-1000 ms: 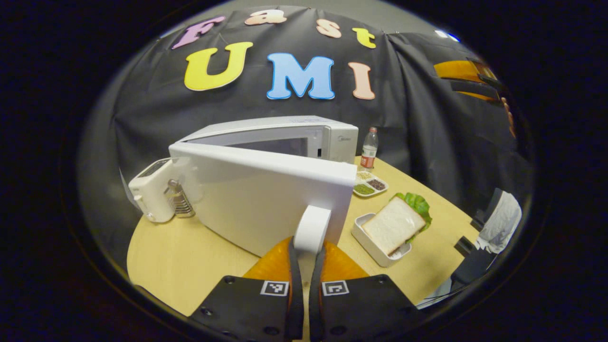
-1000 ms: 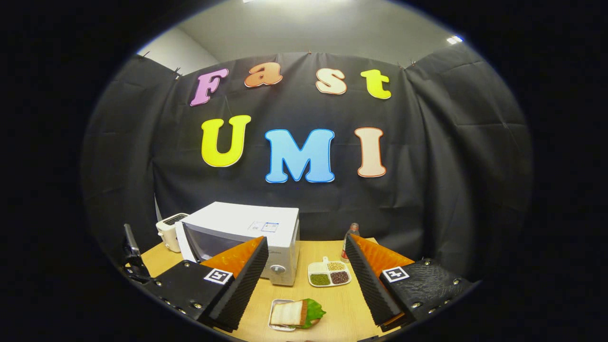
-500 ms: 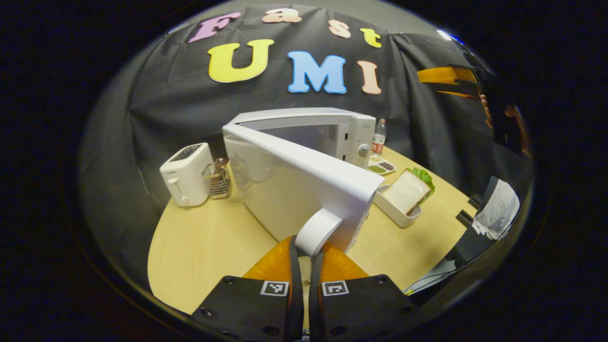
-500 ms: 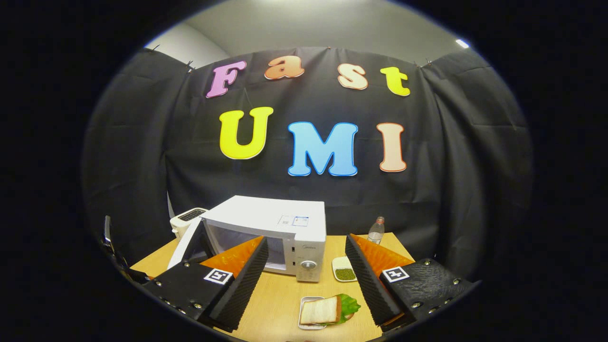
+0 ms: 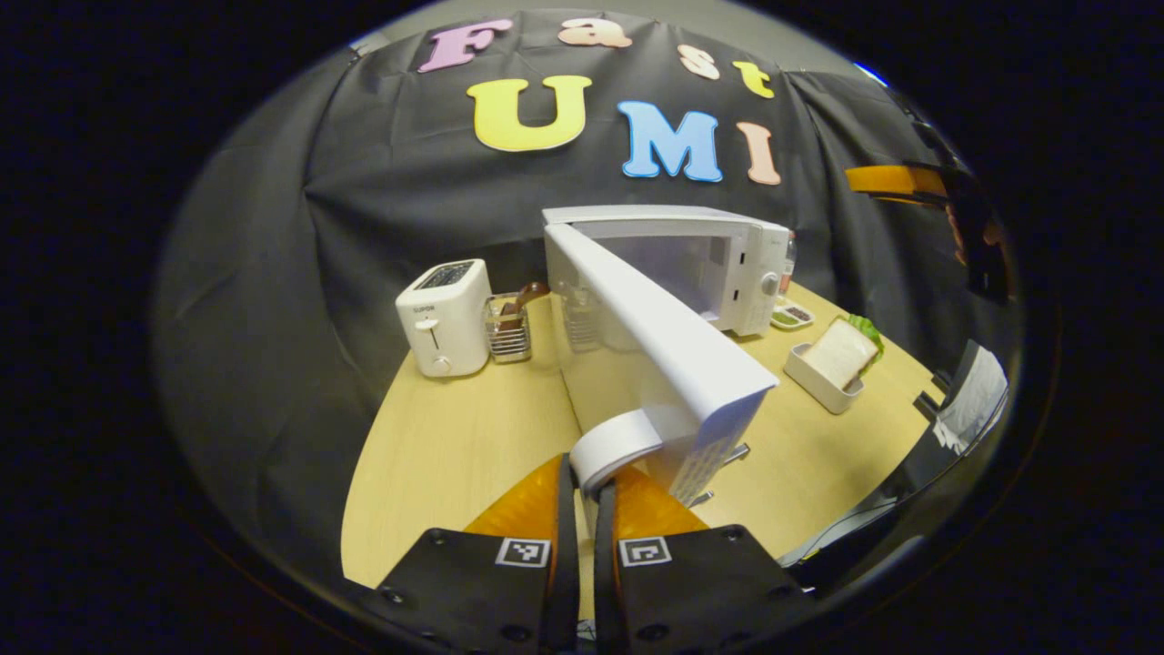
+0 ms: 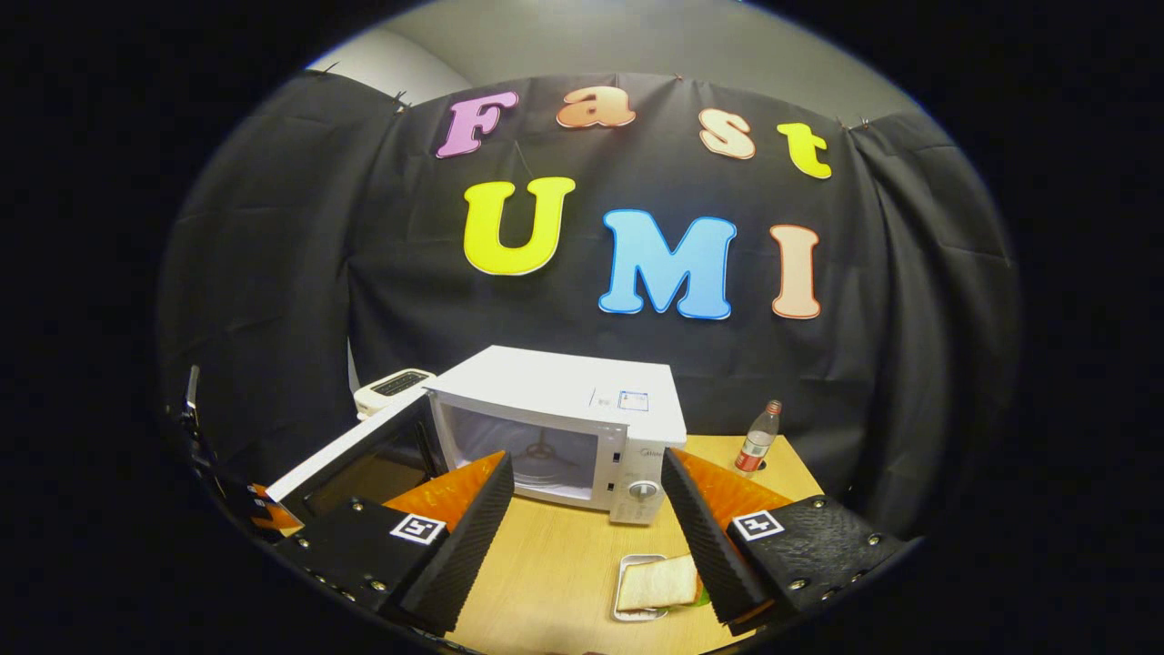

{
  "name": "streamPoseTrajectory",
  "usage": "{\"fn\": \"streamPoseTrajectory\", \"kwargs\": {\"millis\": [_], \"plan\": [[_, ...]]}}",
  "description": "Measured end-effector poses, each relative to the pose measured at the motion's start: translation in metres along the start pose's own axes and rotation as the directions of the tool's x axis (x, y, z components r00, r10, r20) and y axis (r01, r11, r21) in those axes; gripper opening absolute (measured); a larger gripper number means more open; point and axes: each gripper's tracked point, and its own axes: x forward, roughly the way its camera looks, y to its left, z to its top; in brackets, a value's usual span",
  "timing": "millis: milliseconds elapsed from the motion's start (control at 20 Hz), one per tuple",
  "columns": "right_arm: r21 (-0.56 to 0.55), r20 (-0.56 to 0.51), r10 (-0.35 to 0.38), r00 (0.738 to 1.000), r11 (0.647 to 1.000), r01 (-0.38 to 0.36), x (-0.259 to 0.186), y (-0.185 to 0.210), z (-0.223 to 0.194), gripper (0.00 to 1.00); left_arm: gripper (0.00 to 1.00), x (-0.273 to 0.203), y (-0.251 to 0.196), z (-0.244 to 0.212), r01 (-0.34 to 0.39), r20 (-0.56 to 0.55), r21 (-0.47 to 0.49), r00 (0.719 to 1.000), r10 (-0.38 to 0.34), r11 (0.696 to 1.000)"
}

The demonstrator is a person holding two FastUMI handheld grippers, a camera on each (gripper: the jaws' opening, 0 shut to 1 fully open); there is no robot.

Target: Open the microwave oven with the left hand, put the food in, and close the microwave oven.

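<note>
Taking the microwave (image 6: 582, 428) as the landmark: to its left stand a toaster (image 5: 444, 317) and a small rack (image 5: 507, 326), and off its left front corner the door (image 5: 659, 341) swings out toward the person, its handle (image 5: 611, 446) pinched between the fingers of the left gripper (image 5: 587, 496). In front of the microwave's right end, below the control panel, the sandwich (image 6: 657, 582) lies in a white tray (image 6: 627, 596), long side running roughly left to right in the right gripper view. The right gripper (image 6: 587, 537) hangs above it, jaws wide and holding nothing, so the food lies below and slightly right of that claw; the right hand is plainly the nearer one for the pick. A bottle (image 6: 757, 438) stands at the microwave's right rear. Against the frame half a second ago, the door has swung further, the cavity and turntable now show, and the right gripper has come closer to the tray. The lettuce under the bread is probably hidden behind its right finger.
</note>
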Motion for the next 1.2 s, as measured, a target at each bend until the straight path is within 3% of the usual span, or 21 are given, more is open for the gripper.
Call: {"fn": "streamPoseTrajectory", "kwargs": {"millis": [150,250,400,500,550,700,800,850,900,1000,1200], "plan": [[0.0,-0.028,-0.033,0.999,0.999,0.033,0.001,-0.013,-0.014,0.99,0.21,-0.008,0.005,-0.003,0.045,-0.009,-0.098,0.999,-0.046,0.994],[0.003,-0.06,-0.056,0.997,0.998,0.056,0.004,-0.026,-0.028,0.99,0.27,-0.01,0.012,-0.009,0.038,-0.004,-0.139,0.999,-0.039,0.99],[0.033,-0.118,-0.077,0.99,0.996,0.081,0.008,-0.05,-0.054,0.99,0.45,-0.024,0.025,-0.014,-0.025,0.002,-0.154,1.0,0.026,0.988],[0.053,-0.157,-0.096,0.983,0.993,0.105,0.013,-0.071,-0.072,0.99,0.46,-0.042,0.035,-0.002,-0.099,0.028,-0.159,0.994,0.104,0.982],[0.062,-0.179,-0.107,0.978,0.991,0.12,0.016,-0.084,-0.082,0.99,0.46,-0.055,0.039,0.012,-0.136,0.052,-0.176,0.988,0.147,0.975],[0.125,-0.26,-0.11,0.959,0.981,0.146,0.021,-0.112,-0.115,0.99,0.51,-0.1,0.02,0.08,-0.152,0.209,-0.232,0.957,0.202,0.961],[0.211,-0.333,-0.076,0.94,0.965,0.153,0.026,-0.125,-0.141,0.99,0.89,-0.12,0.012,0.137,-0.162,0.337,-0.246,0.91,0.241,0.956],[0.248,-0.372,-0.057,0.927,0.956,0.158,0.028,-0.129,-0.153,0.99,0.96,-0.124,0.003,0.163,-0.16,0.38,-0.247,0.891,0.248,0.956],[0.301,-0.409,-0.032,0.912,0.939,0.167,0.03,-0.134,-0.166,1.0,1.0,-0.125,-0.009,0.183,-0.167,0.411,-0.246,0.874,0.259,0.955],[0.38,-0.464,0.016,0.886,0.907,0.183,0.033,-0.142,-0.186,0.99,0.97,-0.123,-0.038,0.222,-0.141,0.458,-0.24,0.856,0.24,0.961],[0.498,-0.532,0.124,0.837,0.846,0.191,0.045,-0.148,-0.226,0.99,0.98,-0.103,-0.107,0.302,-0.068,0.564,-0.2,0.808,0.172,0.977]]}}
